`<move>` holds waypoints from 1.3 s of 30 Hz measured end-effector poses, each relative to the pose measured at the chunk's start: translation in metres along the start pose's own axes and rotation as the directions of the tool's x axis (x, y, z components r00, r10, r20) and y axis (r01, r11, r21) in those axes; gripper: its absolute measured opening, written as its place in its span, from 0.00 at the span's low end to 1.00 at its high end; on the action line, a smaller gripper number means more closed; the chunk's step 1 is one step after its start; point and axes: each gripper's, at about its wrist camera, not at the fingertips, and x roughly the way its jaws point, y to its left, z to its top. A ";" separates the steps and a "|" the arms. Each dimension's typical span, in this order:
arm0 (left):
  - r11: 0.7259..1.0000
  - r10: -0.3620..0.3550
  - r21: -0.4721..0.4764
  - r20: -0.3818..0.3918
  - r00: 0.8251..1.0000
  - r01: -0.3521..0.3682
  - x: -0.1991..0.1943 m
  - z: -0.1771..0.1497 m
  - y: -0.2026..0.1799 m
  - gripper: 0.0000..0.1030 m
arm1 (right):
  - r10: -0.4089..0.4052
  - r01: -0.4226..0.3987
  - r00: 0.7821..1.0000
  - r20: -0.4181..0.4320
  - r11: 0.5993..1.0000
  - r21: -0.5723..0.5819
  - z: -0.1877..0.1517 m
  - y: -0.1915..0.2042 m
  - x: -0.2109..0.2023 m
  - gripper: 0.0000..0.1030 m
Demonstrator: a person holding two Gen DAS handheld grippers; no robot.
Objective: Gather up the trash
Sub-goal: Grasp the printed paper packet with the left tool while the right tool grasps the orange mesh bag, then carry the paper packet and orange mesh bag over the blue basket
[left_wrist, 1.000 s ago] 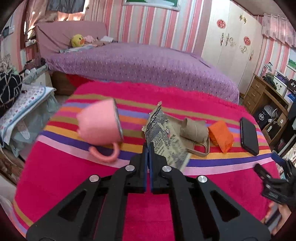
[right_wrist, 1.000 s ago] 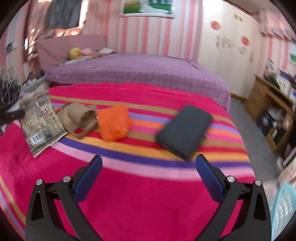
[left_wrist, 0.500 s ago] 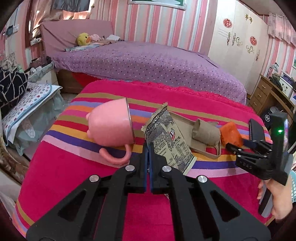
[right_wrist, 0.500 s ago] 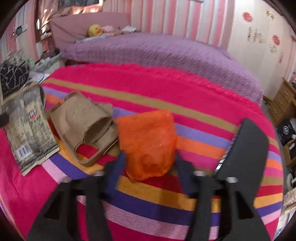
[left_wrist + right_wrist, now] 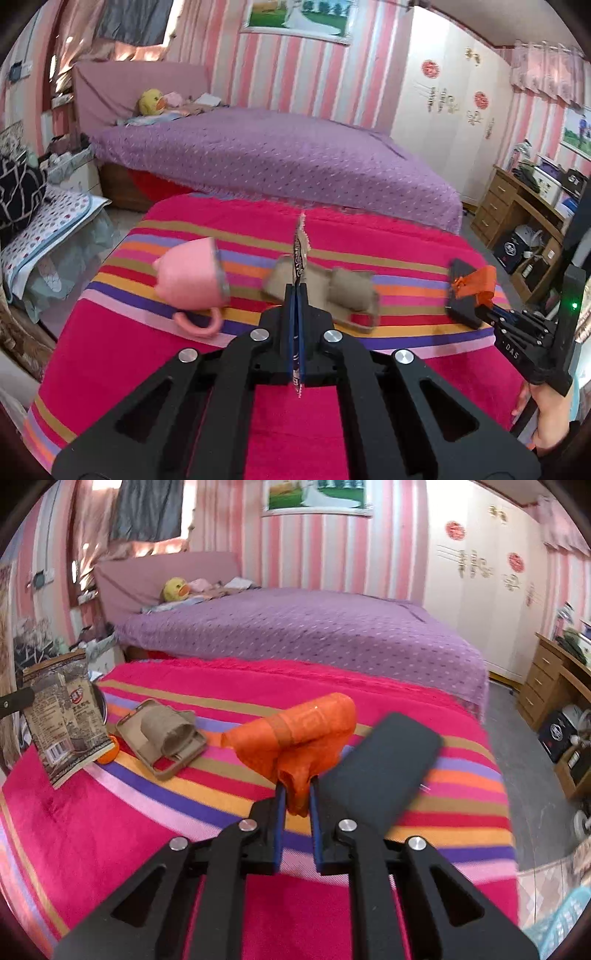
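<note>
The right claw point(image 5: 297, 794) is clamped on a bunched fold of the soft, light orange plastic bag point(image 5: 299, 734), while the left claw point(image 5: 295, 295) pinches the thin, crinkly snack wrapper point(image 5: 66, 716) edge-on, both likely slippery.

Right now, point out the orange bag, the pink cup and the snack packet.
orange bag point(image 5: 303, 734), right wrist view, crumpled middle.
pink cup point(image 5: 188, 275), left wrist view, its side.
snack packet point(image 5: 64, 716), right wrist view, printed face.

Left gripper point(image 5: 295, 295) clamped on an edge-on snack packet point(image 5: 300, 251) above the striped blanket point(image 5: 110, 369); pink mug point(image 5: 190, 275) on its side at left.
</note>
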 end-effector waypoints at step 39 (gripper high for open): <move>0.991 -0.039 0.125 -0.008 0.999 0.039 -0.032 -0.055 -0.189 0.00 | -0.136 0.115 0.983 0.126 0.980 0.160 -0.080 -0.127 -0.150 0.12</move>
